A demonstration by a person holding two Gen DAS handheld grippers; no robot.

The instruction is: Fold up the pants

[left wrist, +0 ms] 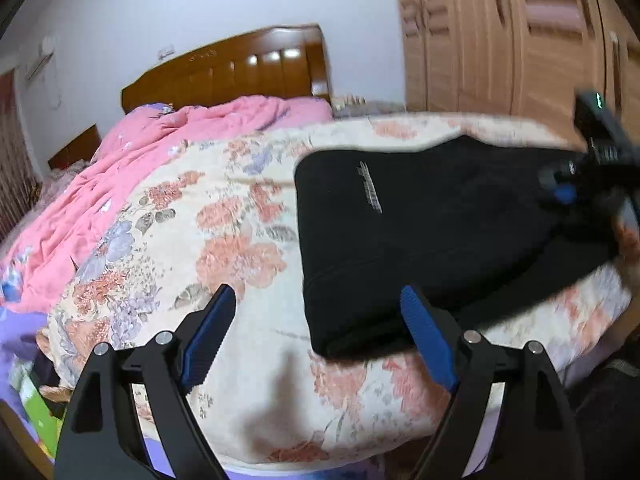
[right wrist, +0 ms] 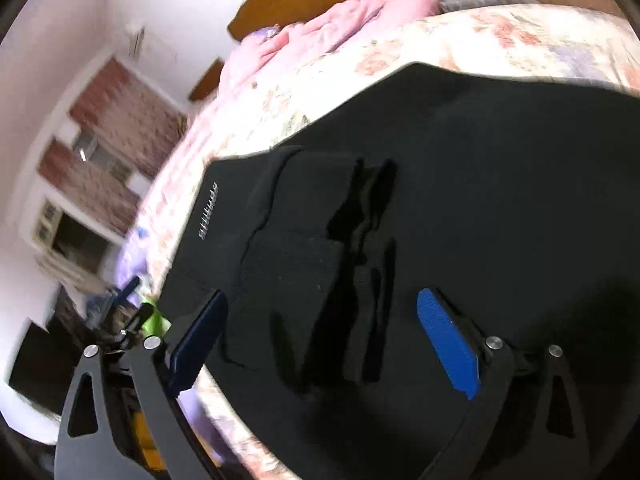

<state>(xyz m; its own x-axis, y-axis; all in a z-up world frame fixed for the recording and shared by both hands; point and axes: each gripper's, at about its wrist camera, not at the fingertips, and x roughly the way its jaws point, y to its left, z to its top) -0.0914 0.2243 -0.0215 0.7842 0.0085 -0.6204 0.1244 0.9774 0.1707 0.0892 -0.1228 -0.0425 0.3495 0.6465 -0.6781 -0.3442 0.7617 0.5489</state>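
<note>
Black pants (left wrist: 440,232), already folded into a compact stack, lie on the floral bedspread (left wrist: 240,216) at centre right of the left wrist view. The left tool (left wrist: 316,332) and right tool (right wrist: 320,336) both hover released, holding nothing. A good next fold likely means pinching both layers at the near edge; the pink quilt (left wrist: 160,152) at upper left lies well apart.

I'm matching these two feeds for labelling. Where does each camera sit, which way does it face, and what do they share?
Left wrist: sits behind the open left gripper, facing across the floral quilt toward the headboard; the right gripper shows at the right edge.
Right wrist: sits behind the open right gripper, tilted, looking close down on the black pants.
Shared: the pants, quilt, pink blanket, headboard.
</note>
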